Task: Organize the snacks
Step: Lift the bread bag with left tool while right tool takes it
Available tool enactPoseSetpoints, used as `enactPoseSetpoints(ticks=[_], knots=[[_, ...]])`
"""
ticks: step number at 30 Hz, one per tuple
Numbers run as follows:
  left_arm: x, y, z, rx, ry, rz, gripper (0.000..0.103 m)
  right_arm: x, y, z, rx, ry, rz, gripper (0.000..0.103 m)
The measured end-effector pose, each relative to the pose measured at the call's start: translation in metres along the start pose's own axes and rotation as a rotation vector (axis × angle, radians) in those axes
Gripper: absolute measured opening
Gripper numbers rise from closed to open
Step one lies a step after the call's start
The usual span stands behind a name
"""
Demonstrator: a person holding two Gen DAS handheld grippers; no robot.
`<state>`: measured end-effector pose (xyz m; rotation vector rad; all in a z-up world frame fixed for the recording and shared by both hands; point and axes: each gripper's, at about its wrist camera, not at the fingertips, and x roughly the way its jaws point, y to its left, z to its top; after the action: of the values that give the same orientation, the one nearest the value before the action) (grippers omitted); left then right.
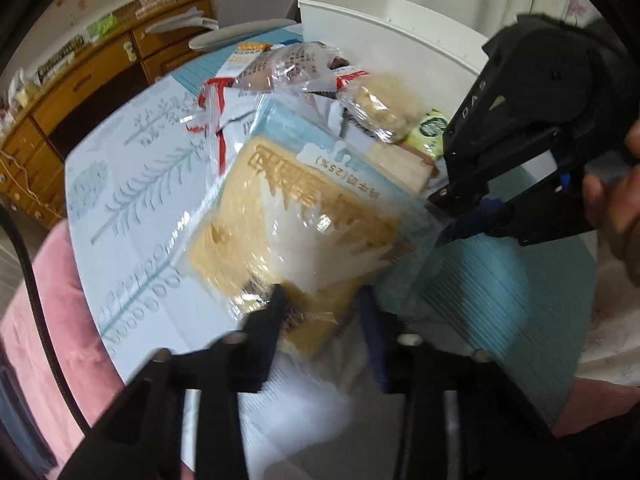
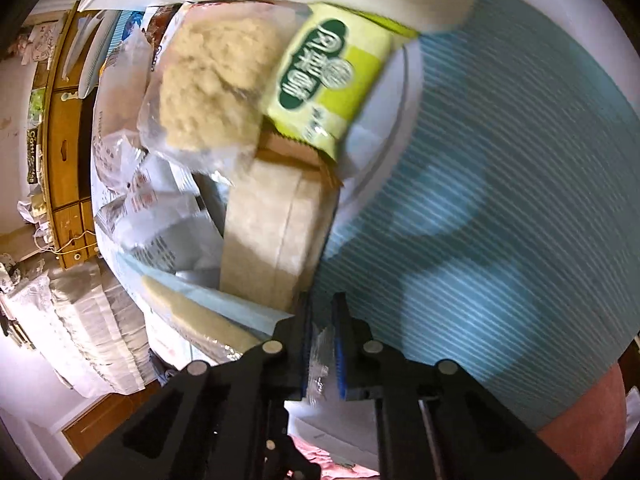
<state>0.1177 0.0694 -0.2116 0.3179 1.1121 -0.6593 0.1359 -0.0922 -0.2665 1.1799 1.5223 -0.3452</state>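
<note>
A heap of snack packets lies on the table (image 1: pixel 132 168). My left gripper (image 1: pixel 324 312) is shut on the near corner of a large biscuit packet (image 1: pixel 288 216), a clear wrapper with a pale blue end, held tilted over the heap. The right gripper (image 2: pixel 322 336) is shut on a crinkled edge of clear wrapper (image 2: pixel 320 364) just below a tan packet (image 2: pixel 272 232); I cannot tell which packet that edge belongs to. In the left wrist view the right gripper (image 1: pixel 452 228) sits at the biscuit packet's right side. A green packet (image 2: pixel 332 76) and a crumbly beige snack (image 2: pixel 216 84) lie behind.
A white bin (image 1: pixel 384 40) stands at the back of the heap. A teal striped mat (image 2: pixel 500 160) covers the table's right part. A pink cushioned seat (image 1: pixel 48 320) is at the near left, and a wooden cabinet (image 1: pixel 80 92) stands beyond the table.
</note>
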Motion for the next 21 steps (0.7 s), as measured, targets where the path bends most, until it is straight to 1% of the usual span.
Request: enactPoseSetpoints(ticks=[1, 2, 3, 6, 9, 13, 14, 15, 16, 18, 19, 20, 21], knots=[[-0.002, 0.001, -0.002, -0.012, 0.006, -0.015, 0.011, -0.001, -0.001, -0.003, -0.001, -0.003, 0.010, 0.009], [-0.004, 0.002, -0.004, -0.030, 0.017, -0.029, 0.009, -0.001, -0.003, -0.007, -0.008, -0.006, 0.016, 0.009], [-0.007, 0.001, -0.008, -0.040, 0.023, -0.036, 0.008, -0.005, -0.007, -0.009, 0.003, -0.008, 0.031, 0.009], [-0.013, 0.005, -0.014, -0.096, 0.039, -0.050, 0.008, -0.010, -0.014, -0.017, -0.027, -0.003, 0.042, 0.009], [-0.018, 0.018, -0.017, -0.208, 0.058, -0.094, 0.009, -0.013, -0.016, -0.024, -0.049, 0.007, 0.048, 0.009], [-0.031, 0.047, -0.023, -0.424, 0.058, -0.168, 0.026, -0.012, -0.007, -0.033, -0.076, 0.006, 0.043, 0.009], [-0.033, 0.052, -0.024, -0.461, 0.057, -0.182, 0.029, -0.013, -0.006, -0.035, -0.088, 0.002, 0.043, 0.009], [-0.036, 0.058, -0.025, -0.502, 0.054, -0.196, 0.030, -0.015, -0.007, -0.035, -0.097, 0.002, 0.045, 0.009], [-0.038, 0.064, -0.027, -0.538, 0.051, -0.203, 0.031, -0.024, -0.021, -0.034, -0.105, 0.002, 0.050, 0.009], [-0.038, 0.072, -0.027, -0.577, 0.060, -0.186, 0.040, -0.025, -0.021, -0.034, -0.113, -0.001, 0.063, 0.009], [-0.038, 0.074, -0.027, -0.586, 0.063, -0.175, 0.049, -0.025, -0.021, -0.032, -0.115, -0.003, 0.070, 0.008], [-0.038, 0.076, -0.027, -0.592, 0.062, -0.165, 0.052, -0.027, -0.021, -0.032, -0.117, -0.010, 0.080, 0.008], [-0.038, 0.077, -0.027, -0.596, 0.063, -0.153, 0.052, -0.030, -0.021, -0.031, -0.129, -0.013, 0.085, 0.008]])
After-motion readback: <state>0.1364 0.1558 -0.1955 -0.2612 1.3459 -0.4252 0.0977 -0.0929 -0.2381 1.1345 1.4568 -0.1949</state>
